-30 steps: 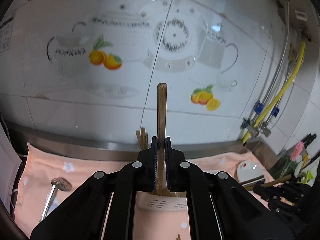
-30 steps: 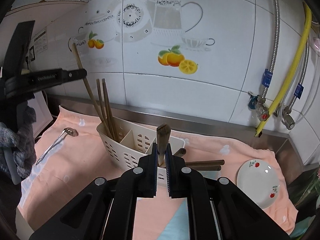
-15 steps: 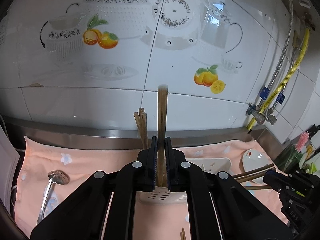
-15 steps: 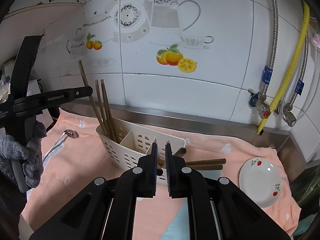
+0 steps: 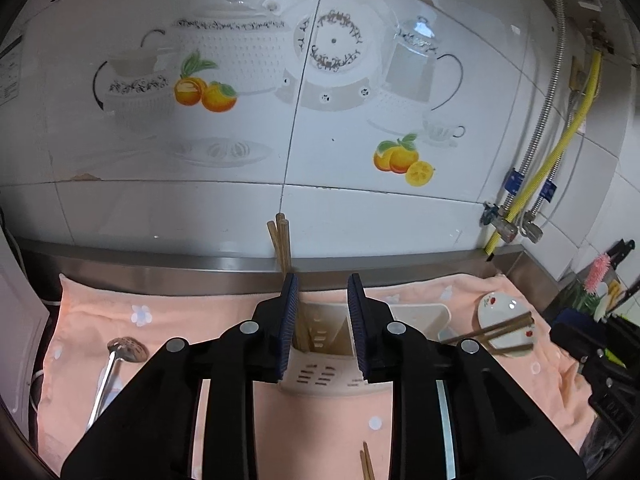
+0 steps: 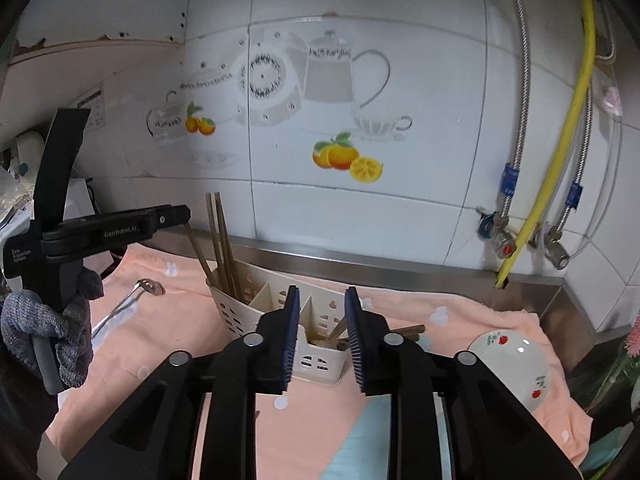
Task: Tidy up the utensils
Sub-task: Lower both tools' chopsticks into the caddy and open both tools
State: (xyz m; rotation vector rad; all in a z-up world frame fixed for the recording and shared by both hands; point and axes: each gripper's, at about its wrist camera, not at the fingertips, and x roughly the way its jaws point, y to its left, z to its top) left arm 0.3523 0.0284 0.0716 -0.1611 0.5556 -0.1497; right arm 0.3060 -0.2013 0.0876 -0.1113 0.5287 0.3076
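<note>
Chopsticks (image 6: 224,248) stood upright in the left end compartment of a cream slotted holder (image 6: 256,312), which sat on a peach cloth (image 6: 168,344) spread over the table. A metal skimmer spoon (image 5: 116,356) lay on the cloth to the holder's left, and a small white plate (image 6: 516,364) with a red print sat to its right. Two loose chopsticks (image 5: 366,462) lay on the cloth nearer the cameras. The middle compartment looked empty; the right one held dark wooden handles (image 6: 404,332) leaning out over the rim toward the plate. A steel ledge (image 5: 160,264) and tiled wall ran behind. The left hand-held gripper (image 5: 322,320) hung above the holder, tilted downward, its jaws opening with nothing pressed between them; the upright chopsticks showed just beside its left pad. A gloved hand (image 6: 60,332) grasped its handle. The right hand-held gripper (image 6: 322,328) pointed down over the holder's right end, jaws also opening and empty.
</note>
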